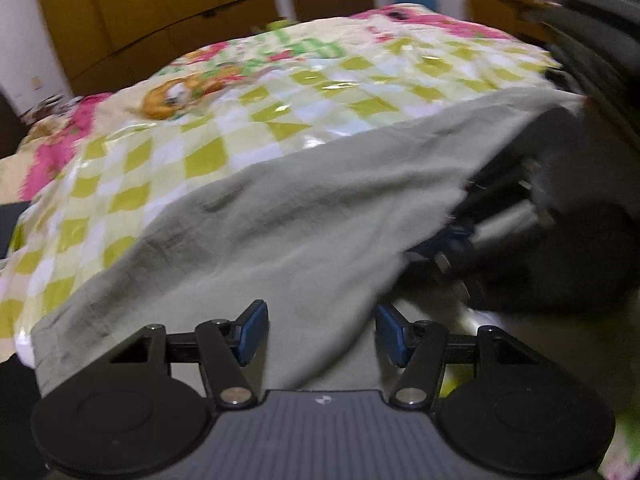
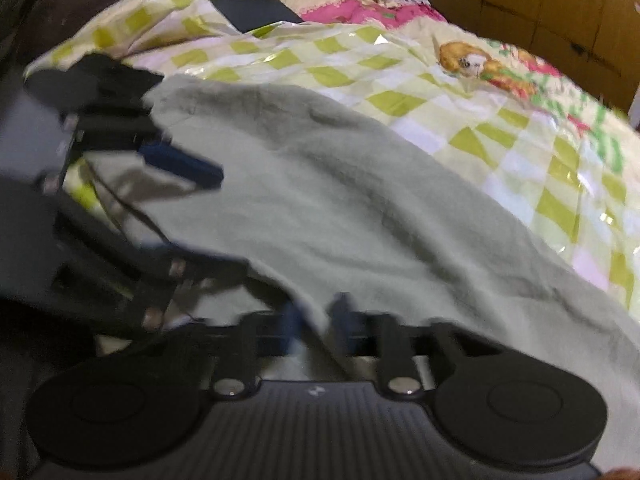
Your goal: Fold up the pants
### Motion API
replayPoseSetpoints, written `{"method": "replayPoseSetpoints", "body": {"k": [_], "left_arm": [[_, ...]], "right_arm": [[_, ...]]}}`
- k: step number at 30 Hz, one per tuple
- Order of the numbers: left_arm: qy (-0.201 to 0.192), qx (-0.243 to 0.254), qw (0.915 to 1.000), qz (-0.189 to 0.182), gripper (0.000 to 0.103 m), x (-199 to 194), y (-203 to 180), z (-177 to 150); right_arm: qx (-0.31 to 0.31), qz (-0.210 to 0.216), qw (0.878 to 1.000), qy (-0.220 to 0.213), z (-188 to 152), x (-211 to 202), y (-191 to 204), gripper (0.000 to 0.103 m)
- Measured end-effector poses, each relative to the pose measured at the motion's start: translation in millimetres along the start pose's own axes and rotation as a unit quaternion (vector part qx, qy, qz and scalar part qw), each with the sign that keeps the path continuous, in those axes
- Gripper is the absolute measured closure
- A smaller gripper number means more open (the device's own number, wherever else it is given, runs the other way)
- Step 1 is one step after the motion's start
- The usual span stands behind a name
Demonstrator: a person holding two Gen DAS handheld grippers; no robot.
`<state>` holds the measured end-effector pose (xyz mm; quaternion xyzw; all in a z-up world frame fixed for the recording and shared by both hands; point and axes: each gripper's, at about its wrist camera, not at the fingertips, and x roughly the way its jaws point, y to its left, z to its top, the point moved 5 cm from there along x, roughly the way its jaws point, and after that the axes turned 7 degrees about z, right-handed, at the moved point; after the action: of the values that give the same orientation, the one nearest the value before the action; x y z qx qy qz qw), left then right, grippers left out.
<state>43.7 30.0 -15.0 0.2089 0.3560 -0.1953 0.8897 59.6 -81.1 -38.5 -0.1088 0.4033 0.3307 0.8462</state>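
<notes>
Pants (image 1: 288,216): pale grey-green cloth, spread over the near part of the checked bedcover (image 1: 248,96), one edge lifted off it.

Left gripper (image 1: 322,332): blue pads are set apart, with pants cloth lying between them; the pads are not seen to press on the cloth. In the right wrist view, this gripper (image 2: 180,164) is seen at the left edge of the pants, one blue finger lying against the cloth.

Right gripper (image 2: 316,330): blue pads are drawn together on a fold of the pants, the cloth pinched between them at its near edge. In the left wrist view, this gripper (image 1: 452,240) is partly hidden beneath the raised right edge of the pants; the picture is blurred there.

Checked bedcover: yellow-green and white squares, pink border, cartoon figure printed beyond the pants.

Wooden wardrobe (image 1: 160,12): brown, standing past the far side of the bedcover.

Dark flat object (image 2: 256,14): laid on the bedcover, beyond the pants; kind cannot be told.
</notes>
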Motion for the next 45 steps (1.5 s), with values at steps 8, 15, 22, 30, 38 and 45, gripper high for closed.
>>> {"method": "replayPoseSetpoints", "body": {"k": [8, 15, 22, 30, 38, 45], "left_arm": [[0.024, 0.01, 0.9996, -0.004, 0.062, 10, -11, -7], [0.052, 0.042, 0.9976, -0.017, 0.067, 9, -16, -16], [0.081, 0.0, 0.9937, -0.077, 0.067, -13, -1, -21], [-0.005, -0.074, 0.9964, -0.041, 0.057, 2, 31, 19], [0.036, -0.084, 0.995, -0.039, 0.053, 32, 25, -18], [0.051, -0.098, 0.9933, -0.036, 0.053, 27, 25, -28]], "right_arm": [[0.052, 0.041, 0.998, -0.004, -2, -21, 5, 0.097], [0.068, 0.052, 0.996, 0.018, -18, -8, 1, 0.096], [0.092, 0.084, 0.992, 0.005, -6, -43, -1, 0.091], [0.136, 0.084, 0.984, -0.084, 67, -29, -86, 0.06], [0.245, 0.289, 0.925, -0.016, 75, 51, -154, 0.058], [0.21, 0.421, 0.881, 0.053, 59, 44, -106, 0.057]]}}
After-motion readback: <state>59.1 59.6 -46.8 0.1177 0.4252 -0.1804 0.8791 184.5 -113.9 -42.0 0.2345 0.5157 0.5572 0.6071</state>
